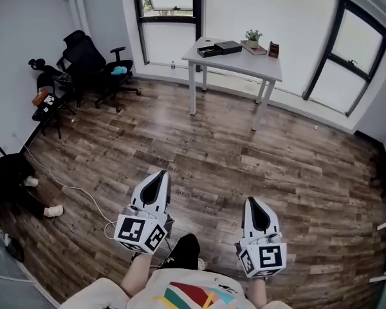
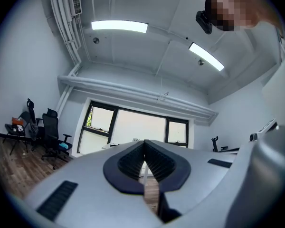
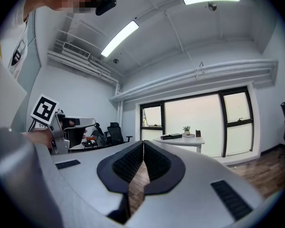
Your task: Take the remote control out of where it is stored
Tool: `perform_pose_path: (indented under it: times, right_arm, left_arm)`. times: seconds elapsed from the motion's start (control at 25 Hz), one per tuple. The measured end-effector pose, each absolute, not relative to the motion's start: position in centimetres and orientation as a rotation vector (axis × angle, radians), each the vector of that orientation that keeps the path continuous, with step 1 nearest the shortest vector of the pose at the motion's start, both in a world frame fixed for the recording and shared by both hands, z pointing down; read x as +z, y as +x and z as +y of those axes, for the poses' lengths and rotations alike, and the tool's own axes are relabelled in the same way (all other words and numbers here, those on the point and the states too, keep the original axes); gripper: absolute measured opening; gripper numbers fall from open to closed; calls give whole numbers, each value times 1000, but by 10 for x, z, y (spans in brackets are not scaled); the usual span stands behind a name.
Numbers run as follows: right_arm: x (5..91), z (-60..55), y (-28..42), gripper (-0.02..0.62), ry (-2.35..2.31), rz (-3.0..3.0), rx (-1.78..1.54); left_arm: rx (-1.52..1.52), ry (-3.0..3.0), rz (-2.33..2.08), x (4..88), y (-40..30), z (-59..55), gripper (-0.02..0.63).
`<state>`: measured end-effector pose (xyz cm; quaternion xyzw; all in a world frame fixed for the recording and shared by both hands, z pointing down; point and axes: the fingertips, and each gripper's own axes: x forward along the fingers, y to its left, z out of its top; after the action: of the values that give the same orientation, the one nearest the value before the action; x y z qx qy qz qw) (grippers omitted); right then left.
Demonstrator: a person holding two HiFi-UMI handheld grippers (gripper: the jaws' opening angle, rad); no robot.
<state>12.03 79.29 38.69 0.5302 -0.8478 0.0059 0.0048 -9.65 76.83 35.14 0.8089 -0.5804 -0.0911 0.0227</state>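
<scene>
My left gripper [image 1: 159, 176] and right gripper [image 1: 253, 203] hang low in the head view, above the wooden floor and far from the table. Both are shut with nothing between the jaws; in each gripper view the ribbed pads [image 2: 143, 160] [image 3: 142, 159] meet. A white table [image 1: 257, 66] stands by the window across the room. On it lie a dark flat box [image 1: 219, 47], a small potted plant [image 1: 253, 38] on a book and a small dark object [image 1: 273, 49]. No remote control shows in any view.
Black office chairs [image 1: 90, 60] and gear stand at the left wall. A white cable [image 1: 71, 188] runs over the floor toward my feet. A person's legs [image 1: 26, 195] lie at the far left. Windows [image 1: 270, 18] line the far wall.
</scene>
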Motion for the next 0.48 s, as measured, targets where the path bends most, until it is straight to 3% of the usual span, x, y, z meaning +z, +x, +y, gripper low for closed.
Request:
perform_pose_path:
  times: [0.48]
  right_arm:
    - [398,634,110,2,1685,-2632,53]
  left_arm:
    - [-298,2616,-1687,354,-82,602,8]
